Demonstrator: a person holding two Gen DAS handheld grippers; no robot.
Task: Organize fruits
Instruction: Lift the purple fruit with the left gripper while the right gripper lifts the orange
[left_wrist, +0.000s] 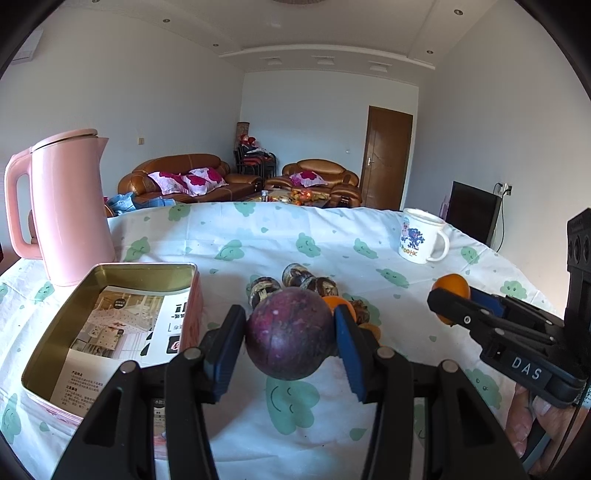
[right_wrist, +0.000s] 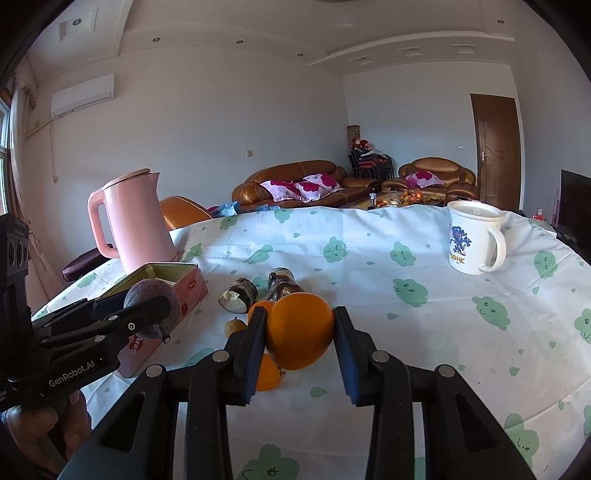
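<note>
On the tabletop (right_wrist: 424, 266), under a white cloth printed with green clouds, largest first:

1. Pink electric kettle (left_wrist: 70, 206), upright at the far left, just behind the tin.
2. Pink rectangular tin (left_wrist: 110, 332), lid off, gold inside, a printed leaflet lying in it.
3. White mug (right_wrist: 472, 236) with a blue cartoon print, far right, handle to the right, well apart from the fruit.
4. Left gripper (left_wrist: 290, 334): jaws partly closed, blue pads pressing both sides of a round purple passion fruit (left_wrist: 290, 332), held clear of the cloth, just right of the tin.
5. Right gripper (right_wrist: 299, 332): jaws narrowly set, clamped on an orange (right_wrist: 299, 330), lifted above the cloth.
6. Loose fruit in a cluster mid-table: several dark mottled brown pieces (right_wrist: 240, 293), a second orange (right_wrist: 267, 374) on the cloth below the held one, and one small tan round fruit (right_wrist: 234, 326).
</note>
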